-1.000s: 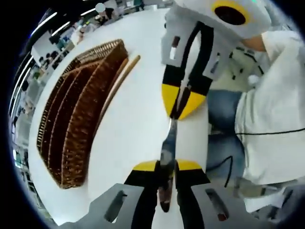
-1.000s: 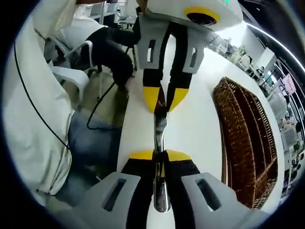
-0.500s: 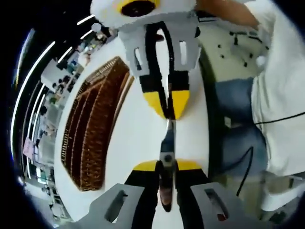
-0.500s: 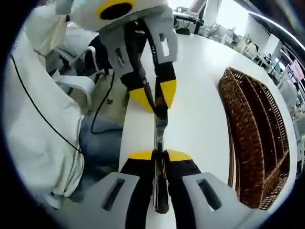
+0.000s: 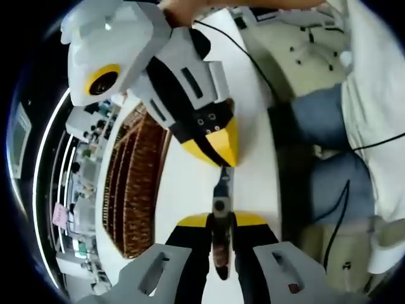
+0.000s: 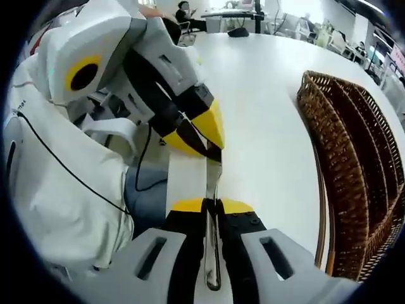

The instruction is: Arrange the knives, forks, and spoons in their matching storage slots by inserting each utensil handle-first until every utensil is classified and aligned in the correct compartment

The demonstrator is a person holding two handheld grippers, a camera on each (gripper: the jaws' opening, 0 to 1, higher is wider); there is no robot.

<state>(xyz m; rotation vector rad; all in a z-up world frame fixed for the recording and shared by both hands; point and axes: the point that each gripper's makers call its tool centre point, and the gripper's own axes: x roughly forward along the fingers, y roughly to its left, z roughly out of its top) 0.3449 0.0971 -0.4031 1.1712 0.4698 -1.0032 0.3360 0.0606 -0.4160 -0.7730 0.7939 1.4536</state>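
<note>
In the left gripper view, the left claw (image 5: 215,221) pinches one end of a metal utensil (image 5: 221,193) above the white counter (image 5: 190,183). In the right gripper view, the right claw (image 6: 212,206) pinches the same utensil's other end. Beyond lies the brown wicker tray (image 6: 354,171), its long compartments well apart from the utensil.

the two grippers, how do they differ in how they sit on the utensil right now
In the right gripper view, the right gripper lies in line with the utensil, while the left gripper meets it at a slant from the upper left. The right gripper's fingers clamp one end; the left gripper's fingers pinch the other. Both are shut on it above the white table, beside the wicker tray.
</note>
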